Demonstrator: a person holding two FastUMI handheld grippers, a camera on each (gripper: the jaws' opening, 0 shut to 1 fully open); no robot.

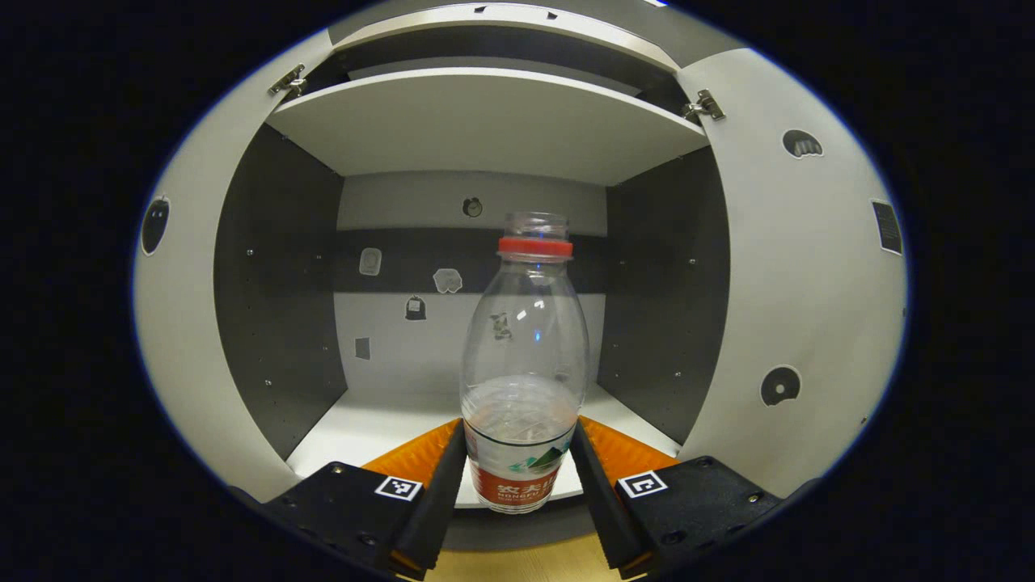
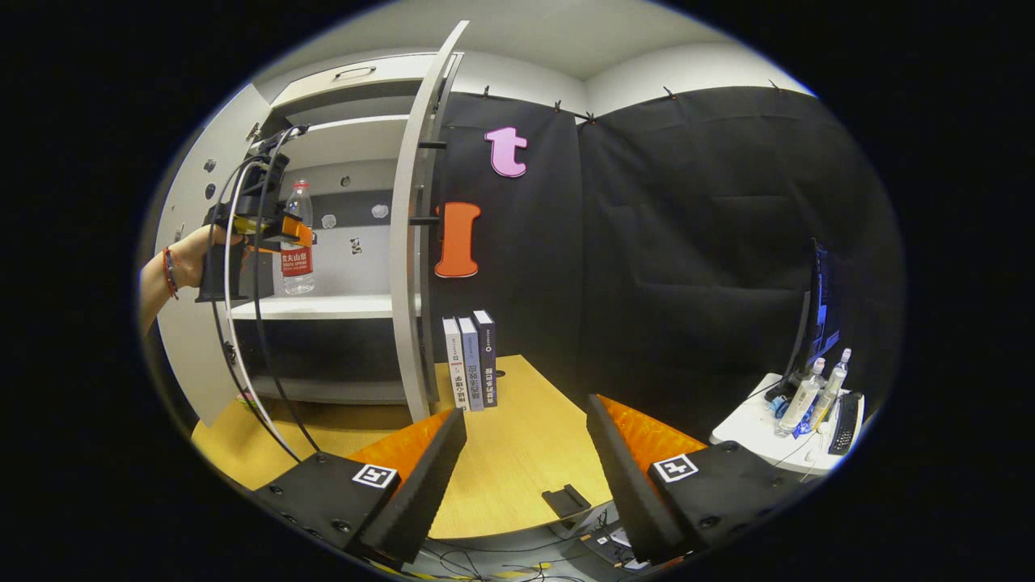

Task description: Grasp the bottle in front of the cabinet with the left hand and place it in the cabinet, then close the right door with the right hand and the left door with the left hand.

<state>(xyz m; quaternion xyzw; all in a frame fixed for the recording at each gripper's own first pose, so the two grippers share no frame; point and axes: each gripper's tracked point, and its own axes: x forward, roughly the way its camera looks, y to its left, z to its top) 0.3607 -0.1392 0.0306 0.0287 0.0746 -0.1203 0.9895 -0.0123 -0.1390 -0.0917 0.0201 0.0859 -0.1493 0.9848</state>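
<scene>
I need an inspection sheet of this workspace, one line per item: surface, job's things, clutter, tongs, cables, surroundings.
Surface: wooden table, cabinet at its back.
Job's things: bottle uncapped, upright, held at the lower shelf; left door and right door open.
Clutter: three books upright beside the cabinet.
Tongs: left tongs shut on the bottle; right tongs open, empty.
Cables: cables hang from the left tongs.
Surroundings: side table with spray bottles.

Bottle (image 1: pixel 524 364) label (image 1: pixel 517 483): Chinese chars + "NONGFU", partly hidden; book spines (image 2: pixel 471 361) too small to read.
</scene>
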